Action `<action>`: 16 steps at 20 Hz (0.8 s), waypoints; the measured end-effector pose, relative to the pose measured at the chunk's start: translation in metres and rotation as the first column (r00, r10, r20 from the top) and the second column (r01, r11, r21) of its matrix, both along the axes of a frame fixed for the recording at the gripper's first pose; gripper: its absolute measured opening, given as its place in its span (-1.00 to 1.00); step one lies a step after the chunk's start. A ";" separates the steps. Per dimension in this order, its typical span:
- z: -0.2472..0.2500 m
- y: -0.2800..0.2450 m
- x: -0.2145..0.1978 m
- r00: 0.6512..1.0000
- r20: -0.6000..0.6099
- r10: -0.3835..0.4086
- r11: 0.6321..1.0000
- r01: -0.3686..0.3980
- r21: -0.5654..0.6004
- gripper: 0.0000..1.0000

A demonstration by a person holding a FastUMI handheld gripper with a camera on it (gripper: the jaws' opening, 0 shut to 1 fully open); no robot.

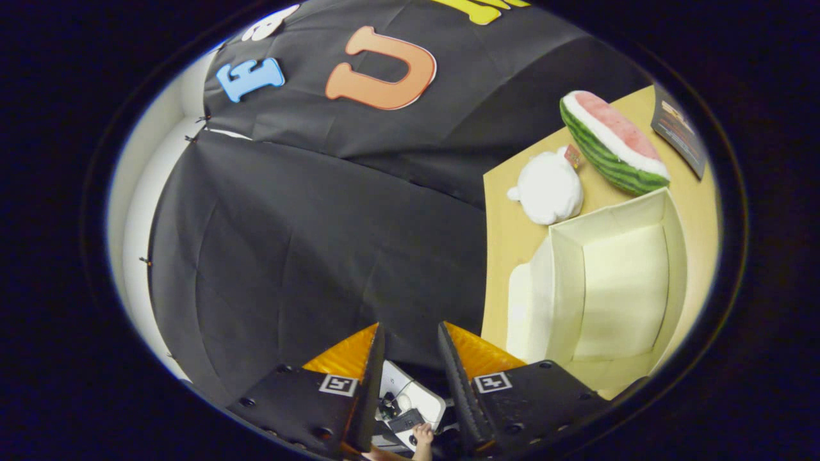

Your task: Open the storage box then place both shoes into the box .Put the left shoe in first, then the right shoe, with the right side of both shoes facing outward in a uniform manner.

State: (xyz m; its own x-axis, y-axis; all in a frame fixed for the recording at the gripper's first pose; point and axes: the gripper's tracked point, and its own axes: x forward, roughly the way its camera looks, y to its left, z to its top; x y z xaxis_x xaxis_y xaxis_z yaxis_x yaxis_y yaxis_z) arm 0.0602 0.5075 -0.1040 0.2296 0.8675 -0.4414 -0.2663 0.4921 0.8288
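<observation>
The cream fabric storage box (564,288) stands open on the wooden table (506,218), off to the right of my fingers. Its inside looks bare, and a pale flap (522,307) hangs down its near side. My gripper (410,328) is open and holds nothing. It is raised away from the table and points at the black booth wall, with the whole scene tilted in the gripper view.
Beyond the box lie a white plush toy (549,189), a watermelon-slice plush (612,144) and a dark booklet (679,131). Far below, seen through the gap between my fingers, are a white device (413,394) and a person's hand (423,436).
</observation>
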 end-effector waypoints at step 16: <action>-0.074 -0.221 0.060 0.982 0.115 -0.152 0.916 0.183 -0.358 0.92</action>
State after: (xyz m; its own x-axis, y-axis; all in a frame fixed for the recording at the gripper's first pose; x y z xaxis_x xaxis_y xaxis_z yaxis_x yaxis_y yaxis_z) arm 0.1201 0.2866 -0.1782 0.4067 0.5954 -0.6929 -0.2134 0.7994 0.5616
